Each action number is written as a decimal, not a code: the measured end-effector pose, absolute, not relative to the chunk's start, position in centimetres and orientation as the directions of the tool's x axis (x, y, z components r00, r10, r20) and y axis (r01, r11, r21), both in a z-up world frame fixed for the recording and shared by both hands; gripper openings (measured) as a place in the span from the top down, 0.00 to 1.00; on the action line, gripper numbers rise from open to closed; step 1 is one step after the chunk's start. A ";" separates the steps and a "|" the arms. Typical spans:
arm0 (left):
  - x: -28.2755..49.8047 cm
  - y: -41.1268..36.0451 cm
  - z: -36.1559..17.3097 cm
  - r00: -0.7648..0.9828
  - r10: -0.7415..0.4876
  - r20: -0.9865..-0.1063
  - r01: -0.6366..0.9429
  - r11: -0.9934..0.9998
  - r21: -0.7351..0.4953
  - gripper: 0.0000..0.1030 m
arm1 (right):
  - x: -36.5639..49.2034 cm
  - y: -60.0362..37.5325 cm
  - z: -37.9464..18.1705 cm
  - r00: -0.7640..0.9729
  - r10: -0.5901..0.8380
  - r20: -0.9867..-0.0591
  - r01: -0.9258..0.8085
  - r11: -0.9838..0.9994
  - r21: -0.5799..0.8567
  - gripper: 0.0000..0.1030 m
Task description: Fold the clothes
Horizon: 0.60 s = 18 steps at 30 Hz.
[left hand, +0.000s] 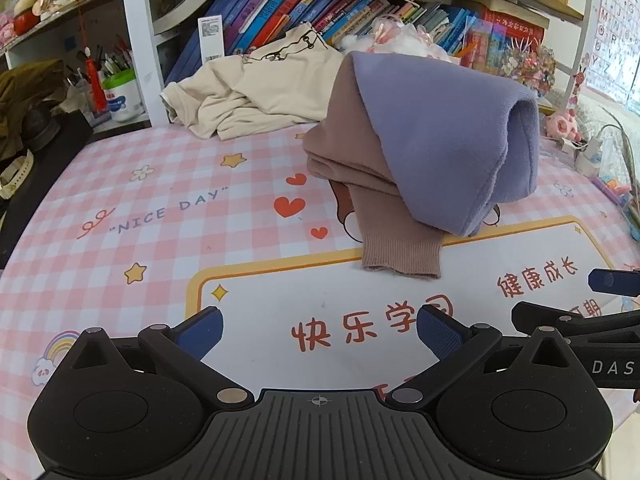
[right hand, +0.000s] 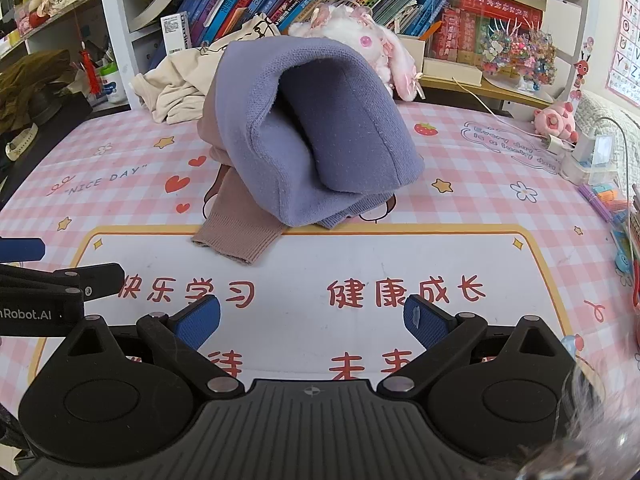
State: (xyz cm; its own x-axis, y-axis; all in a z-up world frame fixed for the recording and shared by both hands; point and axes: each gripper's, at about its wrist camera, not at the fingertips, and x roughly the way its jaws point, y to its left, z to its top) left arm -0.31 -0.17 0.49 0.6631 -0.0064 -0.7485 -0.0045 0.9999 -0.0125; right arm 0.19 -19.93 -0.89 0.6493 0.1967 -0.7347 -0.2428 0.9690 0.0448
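The left gripper (left hand: 320, 332) and right gripper (right hand: 312, 320) hover with fingers spread, empty. A purple-and-tan sweater (right hand: 312, 136) sits bunched on the counter (right hand: 480, 208).

Purple-and-mauve sweater (left hand: 436, 136) (right hand: 316, 136) bunched mid-table, perhaps half-folded; ribbed cuff forward.

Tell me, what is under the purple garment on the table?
Under the purple garment lies a brown knitted garment, its ribbed cuff sticking out toward the camera. How far the brown one extends beneath is covered.

Bright, even daylight, soft shadows, no real glare; heavy fisheye bend and dark corners, blurry smudge bottom right of right view.
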 end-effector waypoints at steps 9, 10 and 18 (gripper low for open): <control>-0.3 0.0 0.4 0.657 0.005 -0.754 -0.033 0.999 -0.023 0.00 | 0.6 -19.9 -1.0 0.641 0.216 -0.737 -0.263 0.963 0.053 0.03; -0.4 0.0 0.4 0.656 0.006 -0.755 -0.037 0.999 -0.024 0.00 | 0.7 -19.9 -1.1 0.639 0.219 -0.738 -0.267 0.962 0.055 0.03; -0.5 -0.7 0.2 0.649 0.028 -0.760 -0.063 0.998 -0.017 0.00 | 1.2 -20.3 -1.3 0.625 0.243 -0.742 -0.300 0.952 0.059 0.03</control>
